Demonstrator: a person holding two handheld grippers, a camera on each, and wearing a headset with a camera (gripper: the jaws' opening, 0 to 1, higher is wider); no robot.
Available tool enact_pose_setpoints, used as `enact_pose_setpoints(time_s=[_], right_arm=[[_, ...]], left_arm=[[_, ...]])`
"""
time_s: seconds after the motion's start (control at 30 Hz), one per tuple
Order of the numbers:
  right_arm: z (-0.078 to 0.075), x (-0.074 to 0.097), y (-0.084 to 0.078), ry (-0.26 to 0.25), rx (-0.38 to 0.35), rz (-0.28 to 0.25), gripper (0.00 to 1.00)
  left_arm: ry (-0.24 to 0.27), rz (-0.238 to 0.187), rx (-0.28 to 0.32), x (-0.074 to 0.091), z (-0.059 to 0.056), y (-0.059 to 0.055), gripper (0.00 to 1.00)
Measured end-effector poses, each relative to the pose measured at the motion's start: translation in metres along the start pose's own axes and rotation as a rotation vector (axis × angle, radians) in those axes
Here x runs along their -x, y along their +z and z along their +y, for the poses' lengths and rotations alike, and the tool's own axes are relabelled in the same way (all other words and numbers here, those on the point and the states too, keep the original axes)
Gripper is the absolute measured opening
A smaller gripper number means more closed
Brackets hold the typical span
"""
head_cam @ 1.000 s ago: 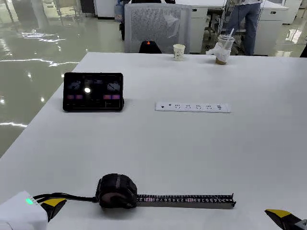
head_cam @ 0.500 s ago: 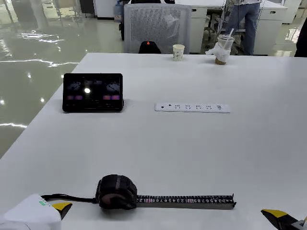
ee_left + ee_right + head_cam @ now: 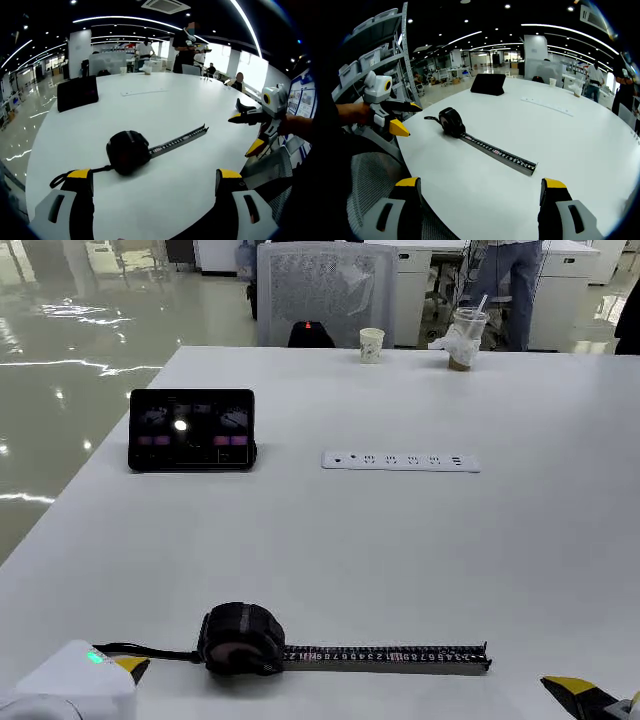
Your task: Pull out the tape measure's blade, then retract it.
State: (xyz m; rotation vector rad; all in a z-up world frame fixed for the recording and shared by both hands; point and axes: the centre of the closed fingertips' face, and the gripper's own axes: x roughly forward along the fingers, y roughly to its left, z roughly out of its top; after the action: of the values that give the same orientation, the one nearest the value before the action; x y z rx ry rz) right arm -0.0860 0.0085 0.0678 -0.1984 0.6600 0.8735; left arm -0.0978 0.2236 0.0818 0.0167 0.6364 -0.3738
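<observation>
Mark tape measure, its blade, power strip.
tape measure (image 3: 242, 638), head view, centre of black case
blade (image 3: 385, 656), head view, mid-length of pulled-out strip
power strip (image 3: 400, 461), head view, middle of top face

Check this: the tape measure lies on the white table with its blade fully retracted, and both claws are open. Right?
No: the blade is pulled out of the tape measure, flat on the table, as the head view shows. The rest stands.

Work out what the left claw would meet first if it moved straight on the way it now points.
Probably the tape measure: its case lies ahead of the open left claw, slightly left of centre in that claw's view. Whether the claw would pass above it is unclear.
</observation>
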Motion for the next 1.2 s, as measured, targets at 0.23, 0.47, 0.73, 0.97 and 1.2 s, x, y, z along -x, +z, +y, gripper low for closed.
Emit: enact_pose_setpoints(time_s=[0.23,0.47,0.73,0.97,1.2], right_arm=[[-0.003,0.0,-0.001,0.015,0.017,-0.004,0.99],[-0.006,0.0,0.002,0.051,0.041,-0.021,0.99],[-0.013,-0.002,0.004,0.1,0.091,-0.025,0.99],[-0.017,-0.006,0.003,0.145,0.158,-0.014,0.94],[-0.02,-0.008,0.0,0.179,0.216,0.005,0.89]], left_arm=[[0.003,-0.006,-0.003,-0.006,-0.002,0.003,0.99],[0.055,-0.031,0.007,-0.011,0.005,0.01,0.99],[0.079,-0.036,0.014,-0.018,0.004,0.012,0.99],[0.083,-0.035,0.049,-0.024,0.005,0.01,0.99],[0.093,-0.029,0.07,-0.032,0.009,0.008,0.99]])
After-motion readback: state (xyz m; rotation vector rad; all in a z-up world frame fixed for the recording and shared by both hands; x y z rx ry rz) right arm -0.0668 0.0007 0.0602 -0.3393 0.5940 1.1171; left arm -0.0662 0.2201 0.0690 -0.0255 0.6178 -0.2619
